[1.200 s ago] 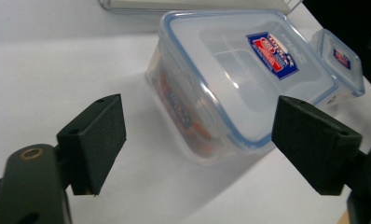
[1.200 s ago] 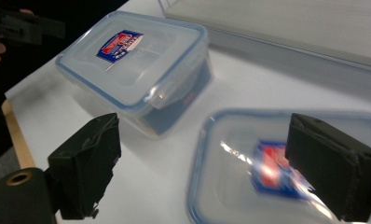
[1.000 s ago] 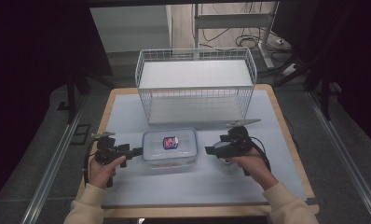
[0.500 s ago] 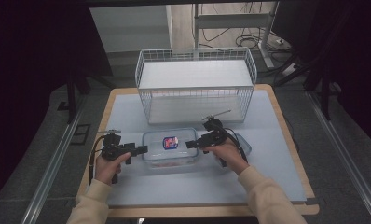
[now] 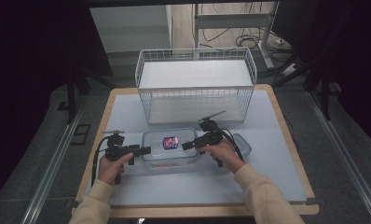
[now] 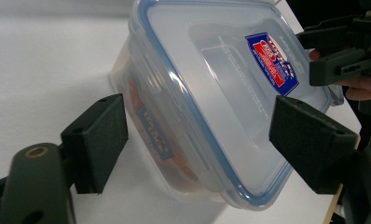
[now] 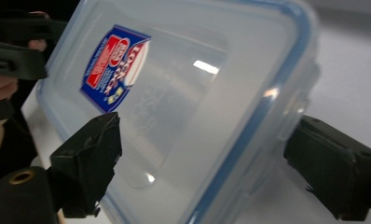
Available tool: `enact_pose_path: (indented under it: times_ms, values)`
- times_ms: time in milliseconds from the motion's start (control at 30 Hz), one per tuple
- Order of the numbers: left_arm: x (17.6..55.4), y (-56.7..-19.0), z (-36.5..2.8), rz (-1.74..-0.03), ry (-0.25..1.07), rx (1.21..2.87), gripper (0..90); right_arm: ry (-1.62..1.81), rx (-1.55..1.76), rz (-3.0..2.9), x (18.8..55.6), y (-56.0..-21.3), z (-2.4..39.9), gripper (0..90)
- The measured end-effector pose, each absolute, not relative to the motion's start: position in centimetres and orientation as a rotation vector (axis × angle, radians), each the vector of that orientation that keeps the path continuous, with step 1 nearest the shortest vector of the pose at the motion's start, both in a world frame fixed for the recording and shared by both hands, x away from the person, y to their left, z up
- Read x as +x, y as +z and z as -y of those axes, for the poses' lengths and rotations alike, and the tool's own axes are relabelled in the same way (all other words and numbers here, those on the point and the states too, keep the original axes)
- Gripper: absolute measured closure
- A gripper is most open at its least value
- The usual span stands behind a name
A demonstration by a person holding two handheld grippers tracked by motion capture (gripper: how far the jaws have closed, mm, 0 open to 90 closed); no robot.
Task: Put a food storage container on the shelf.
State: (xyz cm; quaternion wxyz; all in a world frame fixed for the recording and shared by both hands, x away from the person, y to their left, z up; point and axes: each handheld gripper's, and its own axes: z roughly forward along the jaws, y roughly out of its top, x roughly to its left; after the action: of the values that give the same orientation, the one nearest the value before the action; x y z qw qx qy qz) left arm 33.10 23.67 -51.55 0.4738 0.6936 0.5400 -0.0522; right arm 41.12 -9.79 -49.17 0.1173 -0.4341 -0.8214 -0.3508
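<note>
A clear plastic container (image 5: pixel 169 150) with a blue-sealed lid and a red-and-blue sticker (image 5: pixel 169 142) sits on the table's near middle. My left gripper (image 5: pixel 145 150) points at its left end, open. In the left gripper view the container (image 6: pixel 211 93) lies between and just beyond the open left gripper (image 6: pixel 197 126). My right gripper (image 5: pixel 187 145) reaches over the container's right end, open. In the right gripper view the lid (image 7: pixel 183 93) lies between the spread jaws of the right gripper (image 7: pixel 211 163). Neither grips it.
A white wire basket (image 5: pixel 195 86) stands at the back middle of the table (image 5: pixel 277 177). A second clear plastic piece (image 5: pixel 243 145) lies right of the container, partly hidden behind the right hand. Dark floor and metal rails surround the table.
My right gripper has moved left from beside the container to over its right end. My left gripper has edged right, closer to the container's left end.
</note>
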Motion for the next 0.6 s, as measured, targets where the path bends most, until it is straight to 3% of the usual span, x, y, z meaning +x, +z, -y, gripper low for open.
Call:
enact_pose_path:
  times_ms: [100, 600]
  values:
    - [33.2, -51.7, -23.4, -1.31, -0.149, 1.702, 23.8, -1.013, -1.278, 2.396, 41.0, -49.2, 9.7, 13.2]
    - [31.7, -51.6, -23.7, -1.318, -0.16, 1.635, 39.3, -1.133, -1.295, 2.287, 40.1, -48.7, 12.1, 37.2]
